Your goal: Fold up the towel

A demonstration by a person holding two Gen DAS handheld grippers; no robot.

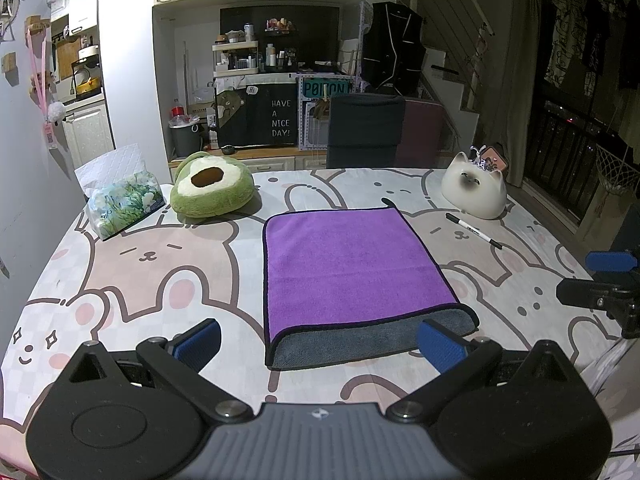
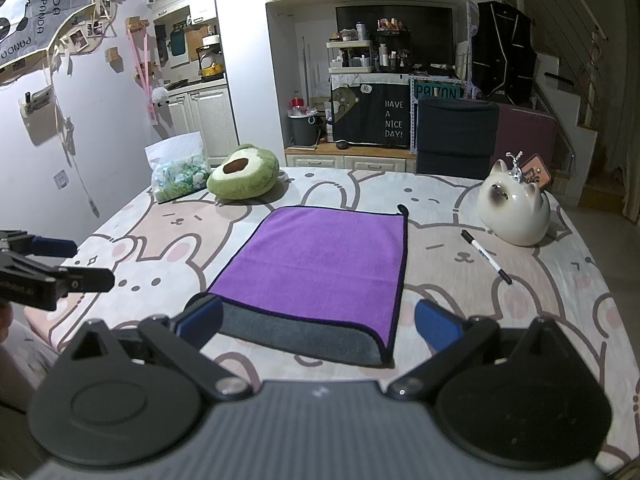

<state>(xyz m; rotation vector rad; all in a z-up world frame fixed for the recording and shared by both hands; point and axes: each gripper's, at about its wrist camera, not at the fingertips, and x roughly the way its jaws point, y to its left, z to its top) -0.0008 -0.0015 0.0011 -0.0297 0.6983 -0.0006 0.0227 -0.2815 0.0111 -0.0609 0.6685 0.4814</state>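
Note:
A towel [image 1: 344, 268], purple on top and grey underneath, lies folded flat on the table, with a grey strip showing along its near edge. It also shows in the right wrist view [image 2: 320, 264]. My left gripper [image 1: 320, 340] is open and empty, just in front of the towel's near edge. My right gripper [image 2: 318, 322] is open and empty, its blue pads either side of the near grey strip. Each gripper shows at the edge of the other's view: the right one [image 1: 612, 280], the left one [image 2: 48, 264].
The table [image 1: 160, 272] has a bunny-print cloth. On it are an avocado plush [image 1: 212, 190], a tissue pack [image 1: 120, 204], a white cat figure [image 1: 474, 192] and a black marker pen [image 1: 474, 230]. A dark chair [image 1: 366, 132] stands behind the table.

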